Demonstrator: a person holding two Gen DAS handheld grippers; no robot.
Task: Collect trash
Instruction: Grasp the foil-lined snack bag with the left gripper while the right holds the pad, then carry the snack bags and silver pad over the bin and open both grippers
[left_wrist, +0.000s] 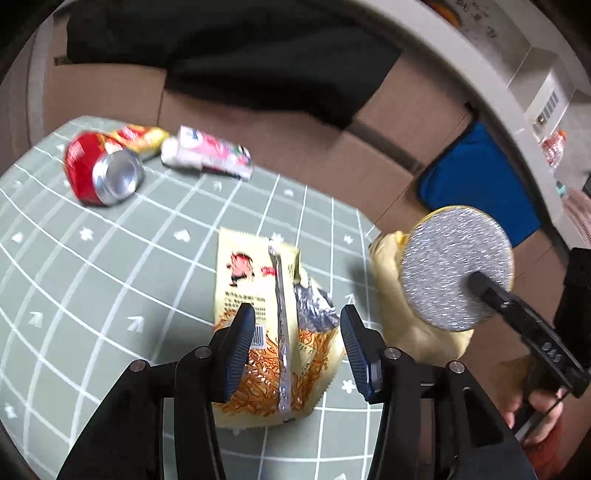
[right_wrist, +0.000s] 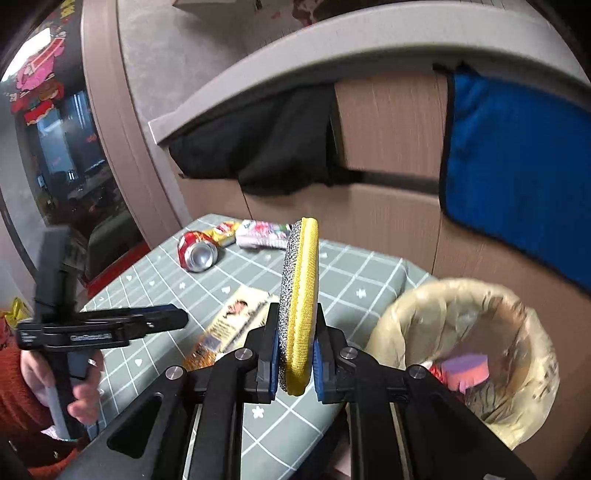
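A yellow snack wrapper (left_wrist: 255, 295) with a silver seam lies flat on the green checked tablecloth (left_wrist: 110, 280). My left gripper (left_wrist: 297, 332) hovers over its near end, open, one finger on each side and neither pad touching it. My right gripper (right_wrist: 295, 343) is shut on a round scouring pad (right_wrist: 299, 288), silver on one face and yellow on the other, held upright over the table's edge. In the left wrist view the scouring pad (left_wrist: 454, 266) hangs to the right in the right gripper (left_wrist: 480, 284). The wrapper (right_wrist: 236, 314) and the left gripper (right_wrist: 173, 317) also show in the right wrist view.
At the table's far end lie a crushed red can (left_wrist: 103, 170), a red-yellow wrapper (left_wrist: 142, 136) and a pink-white packet (left_wrist: 207, 151). A bin lined with a beige bag (right_wrist: 517, 369) stands off the table's right edge, with a purple-pink sponge (right_wrist: 465, 369) inside. Cardboard boxes (right_wrist: 388, 122) and a blue cloth (right_wrist: 517, 166) stand behind.
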